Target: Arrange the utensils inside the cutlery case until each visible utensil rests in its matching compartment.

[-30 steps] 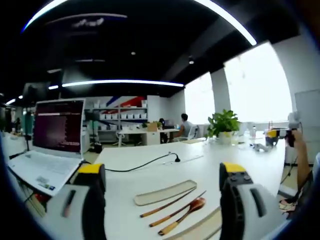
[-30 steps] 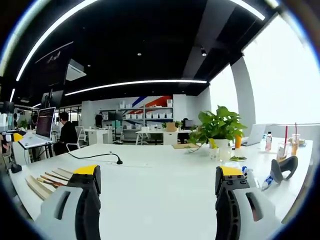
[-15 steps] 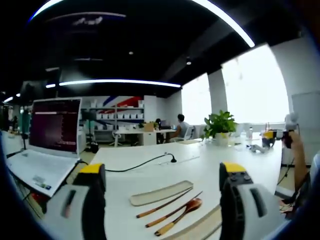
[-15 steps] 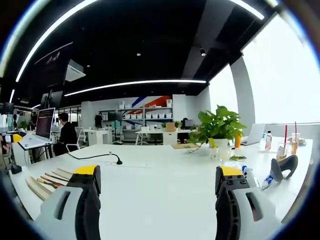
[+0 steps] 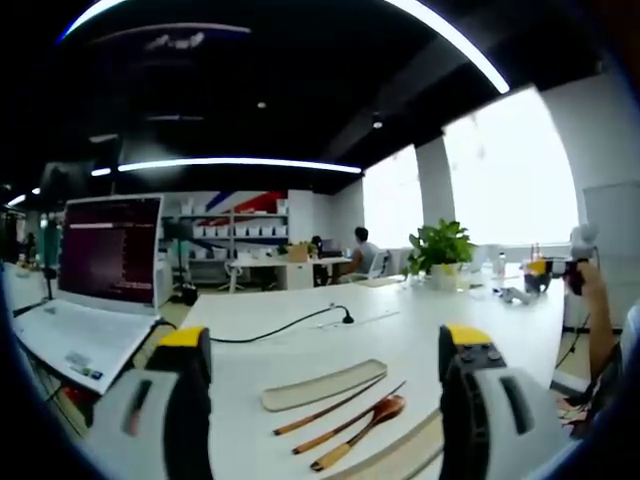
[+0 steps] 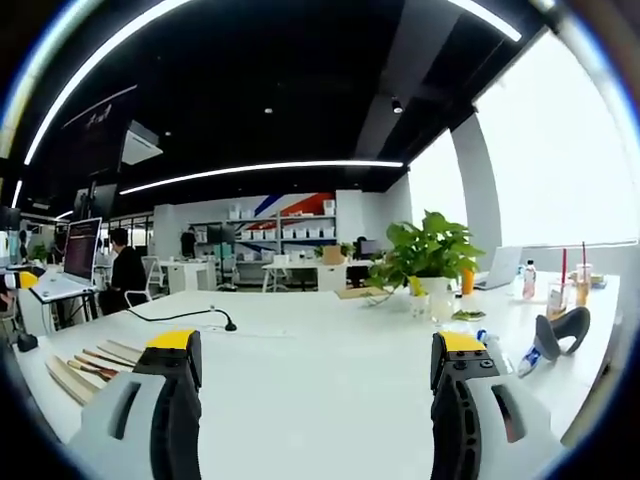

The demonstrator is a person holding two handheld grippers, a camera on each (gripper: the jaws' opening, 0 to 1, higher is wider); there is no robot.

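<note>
On the white table lie a beige cutlery case lid, two brown chopsticks and a wooden spoon, side by side. A second beige case part shows at the bottom edge. My left gripper hovers above and before them, open and empty. In the right gripper view the same utensils and case parts lie far left on the table. My right gripper is open, empty, over bare table well to their right.
An open laptop stands left of the utensils. A black cable runs across the table behind them. A potted plant, bottles and cups and a black-grey object stand at the right. A person sits at a far desk.
The left view has shifted slightly, so the laptop and utensils sit a little further left. The right view drifted slightly too. Nothing on the table moved; both grippers stay open.
</note>
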